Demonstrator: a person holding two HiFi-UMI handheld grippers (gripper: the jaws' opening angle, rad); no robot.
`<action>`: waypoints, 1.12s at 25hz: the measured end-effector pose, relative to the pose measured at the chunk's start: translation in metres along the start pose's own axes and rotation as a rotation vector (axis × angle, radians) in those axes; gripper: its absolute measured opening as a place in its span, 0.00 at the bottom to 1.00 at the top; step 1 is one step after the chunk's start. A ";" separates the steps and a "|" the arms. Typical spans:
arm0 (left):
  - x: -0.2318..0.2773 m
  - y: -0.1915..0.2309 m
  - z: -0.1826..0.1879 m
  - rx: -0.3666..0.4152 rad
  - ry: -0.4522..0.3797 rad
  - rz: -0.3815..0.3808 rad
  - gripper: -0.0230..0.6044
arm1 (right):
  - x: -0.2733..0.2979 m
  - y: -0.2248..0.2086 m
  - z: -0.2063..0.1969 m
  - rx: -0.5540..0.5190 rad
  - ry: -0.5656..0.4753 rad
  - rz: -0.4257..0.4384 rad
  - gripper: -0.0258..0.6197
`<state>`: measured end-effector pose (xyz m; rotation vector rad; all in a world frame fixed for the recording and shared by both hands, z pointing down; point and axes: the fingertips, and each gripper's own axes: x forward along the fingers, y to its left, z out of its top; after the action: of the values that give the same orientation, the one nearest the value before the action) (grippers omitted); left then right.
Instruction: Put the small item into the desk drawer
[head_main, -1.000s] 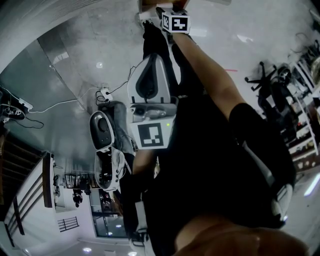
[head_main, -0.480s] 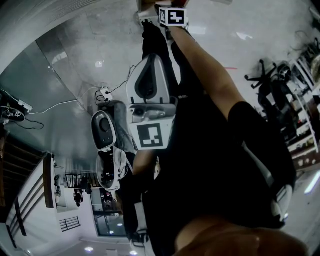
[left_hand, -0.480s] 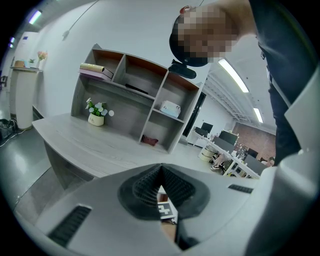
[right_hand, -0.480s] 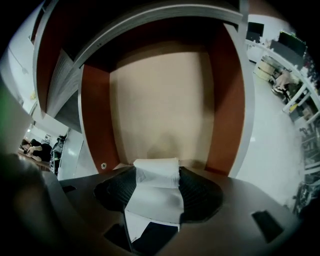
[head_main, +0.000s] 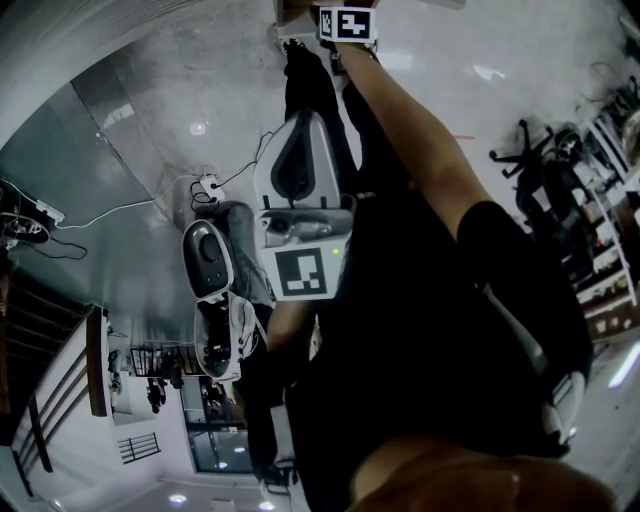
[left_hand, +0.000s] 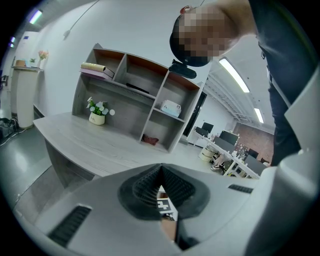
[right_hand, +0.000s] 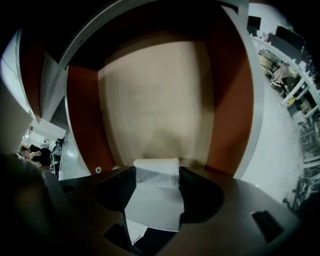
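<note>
Right claw (right_hand: 157, 176) advanced, gripping one white roll (right_hand: 156, 164) in drawer (right_hand: 165, 95).

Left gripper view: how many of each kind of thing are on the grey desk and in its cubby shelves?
White pot of white flowers: 1
Cream-coloured roll: 1
Pink flat slab: 1
Dark flat item: 1
White boxy item: 1
Dark red crumpled item: 1
Total: 6
</note>
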<state>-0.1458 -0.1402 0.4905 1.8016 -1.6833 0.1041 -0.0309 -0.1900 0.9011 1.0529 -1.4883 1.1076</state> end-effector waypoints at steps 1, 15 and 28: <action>0.000 0.000 -0.001 -0.001 0.001 0.001 0.02 | 0.000 0.000 0.000 0.001 0.002 -0.002 0.44; 0.001 -0.004 -0.003 -0.006 -0.004 -0.001 0.02 | 0.001 0.002 0.001 0.013 0.002 0.000 0.44; -0.010 -0.017 -0.001 -0.008 -0.031 0.004 0.02 | -0.014 0.005 -0.005 -0.005 -0.019 0.013 0.46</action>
<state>-0.1319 -0.1320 0.4799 1.8027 -1.7061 0.0714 -0.0324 -0.1824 0.8872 1.0545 -1.5138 1.1051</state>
